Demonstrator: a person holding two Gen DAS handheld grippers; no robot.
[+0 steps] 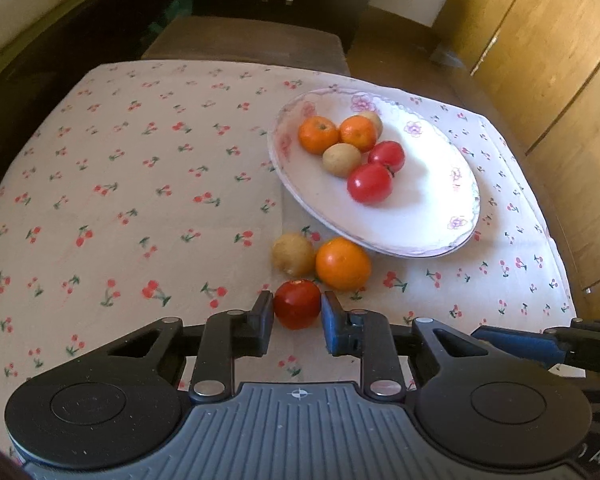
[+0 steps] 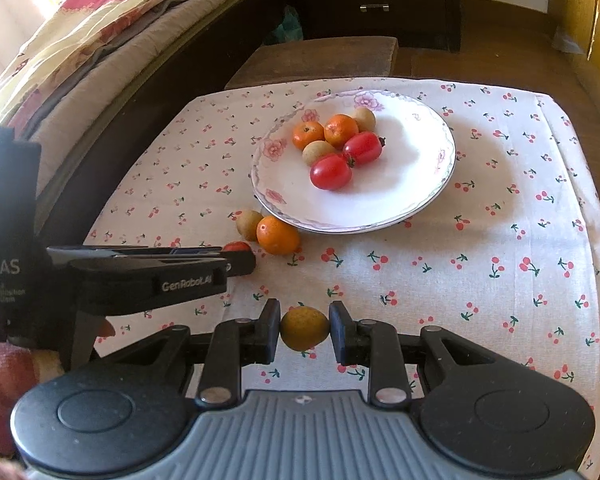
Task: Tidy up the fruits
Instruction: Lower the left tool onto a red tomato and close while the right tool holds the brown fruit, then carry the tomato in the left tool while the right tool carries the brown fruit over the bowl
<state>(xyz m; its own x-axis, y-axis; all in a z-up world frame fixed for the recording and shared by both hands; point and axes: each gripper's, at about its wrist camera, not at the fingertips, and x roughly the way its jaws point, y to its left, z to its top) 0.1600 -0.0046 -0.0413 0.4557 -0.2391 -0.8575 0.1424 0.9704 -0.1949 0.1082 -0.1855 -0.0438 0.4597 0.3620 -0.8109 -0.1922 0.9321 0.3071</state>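
The left gripper (image 1: 297, 312) is clamped on a soft, thin-skinned tomato (image 1: 297, 303) at six o'clock from the plate (image 1: 440, 216), while the right gripper (image 2: 304, 330) grips a firmer, light orange (image 2: 303, 328) across its widest middle, both needing gentle pressure.

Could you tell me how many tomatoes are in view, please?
3: two on the plate, one nearer and one behind, and one between the left tongs.

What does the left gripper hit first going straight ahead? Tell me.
The red tomato between the left gripper fingers; beyond it, probably the orange on the cloth, though depth is unclear.
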